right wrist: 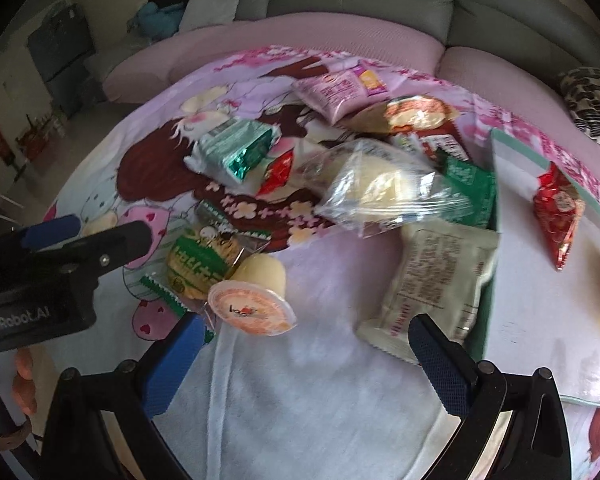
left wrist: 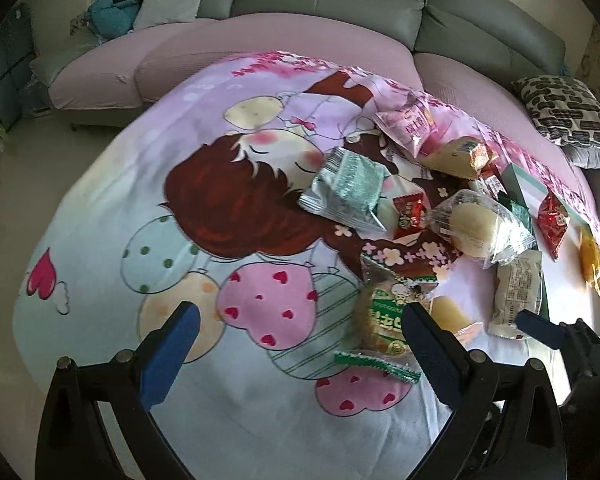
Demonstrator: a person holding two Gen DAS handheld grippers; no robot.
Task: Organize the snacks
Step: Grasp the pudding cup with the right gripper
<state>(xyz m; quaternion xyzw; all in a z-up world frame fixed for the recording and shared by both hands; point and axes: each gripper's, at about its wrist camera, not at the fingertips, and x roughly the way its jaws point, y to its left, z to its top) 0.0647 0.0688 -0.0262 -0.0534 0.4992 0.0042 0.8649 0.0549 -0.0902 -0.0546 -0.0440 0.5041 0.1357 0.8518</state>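
Covering the tabletop, a cartoon-printed cloth [left wrist: 112,208] carries a loose heap of wrapped snacks toward its right half, with a grey-and-pink sofa [left wrist: 340,4] curving behind it. At the right edge lies a shallow white tray with a green rim [right wrist: 540,292]; inside it sit a red crinkled packet [right wrist: 558,216], its long axis running roughly away from the camera, and part of an orange item at the far right, too cut off to identify. A pale beige packet [right wrist: 440,280] lies lengthwise against the tray's left rim, printed side up. Above it a clear bag holding pale yellow bread [right wrist: 380,188] stretches left to right, overlapping a dark green packet [right wrist: 468,184]. A silver-and-green foil bag [left wrist: 346,188] lies angled on the cloth to the left of the heap, and a pink packet [left wrist: 410,128] rests at the far end. Nearer, a round cake in a green-printed clear wrapper [left wrist: 384,316] lies beside a small jelly cup [right wrist: 252,308] tipped on its side, its orange lid facing the camera. The left claw [left wrist: 300,344] hangs open above the cloth, gripping nothing, with the cake wrapper just inside its right finger. The right claw [right wrist: 304,364] is likewise spread wide and empty, the jelly cup and the beige packet lying between its fingers.
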